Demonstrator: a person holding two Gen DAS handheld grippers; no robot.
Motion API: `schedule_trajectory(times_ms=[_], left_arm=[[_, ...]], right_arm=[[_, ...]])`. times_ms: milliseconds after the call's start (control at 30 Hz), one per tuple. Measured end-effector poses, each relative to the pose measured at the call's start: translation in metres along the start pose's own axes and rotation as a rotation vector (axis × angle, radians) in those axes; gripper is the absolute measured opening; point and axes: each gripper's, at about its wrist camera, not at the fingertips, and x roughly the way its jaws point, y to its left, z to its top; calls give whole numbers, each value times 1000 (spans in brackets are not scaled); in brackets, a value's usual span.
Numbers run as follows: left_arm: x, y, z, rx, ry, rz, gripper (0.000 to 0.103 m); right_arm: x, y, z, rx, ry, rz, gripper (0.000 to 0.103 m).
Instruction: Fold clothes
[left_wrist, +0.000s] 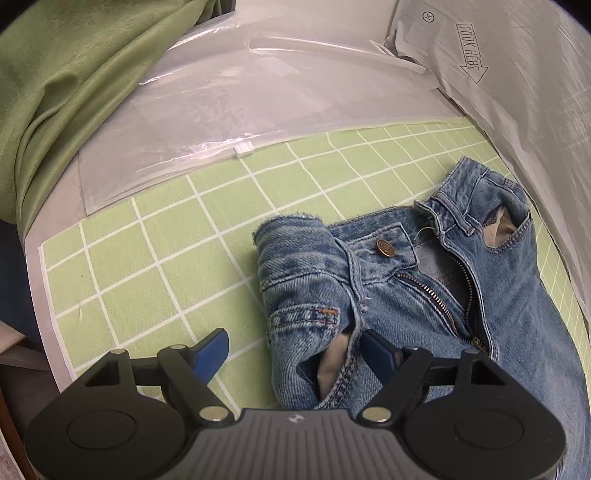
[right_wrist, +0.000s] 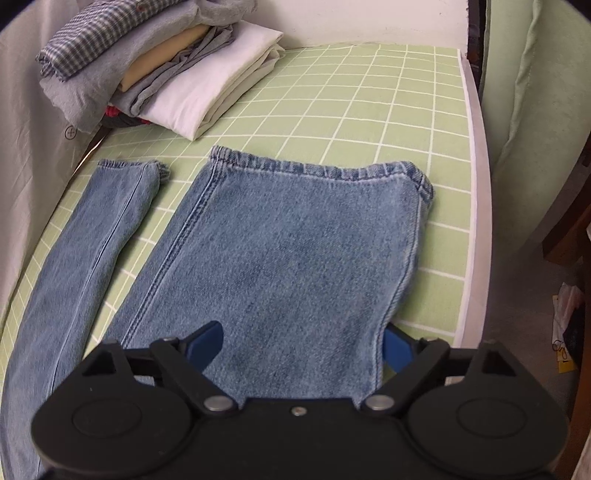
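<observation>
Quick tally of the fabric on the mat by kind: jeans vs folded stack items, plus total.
Jeans: 1 pair, unfolded, fly open
Folded items in the stack, visible layers: about 6 (checked, grey fleece, tan, grey, white, a red-dark one at the bottom)
Total: about 7; hidden layers cannot be ruled out.

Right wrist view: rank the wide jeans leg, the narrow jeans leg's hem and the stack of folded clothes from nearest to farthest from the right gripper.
1. Wide jeans leg: lies between the open fingers of the right gripper.
2. Narrow jeans leg's hem: ahead, to the left.
3. Stack of folded clothes: far left corner of the green checked mat.
</observation>
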Motion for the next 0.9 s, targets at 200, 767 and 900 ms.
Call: schedule_trajectory(times_ms=[200, 767, 900], left_arm=[[-5, -7, -5, 21, -7, -57, 27], [-82, 0, 11, -102, -189, -100, 7], [-103, -3, 21, -130, -226, -145, 7]], right_arm=[[-1, -14, 15, 2, 8, 57, 8], [-99, 6, 52, 4, -261, 321, 6], [-124, 26, 66, -19, -319, 402, 6]])
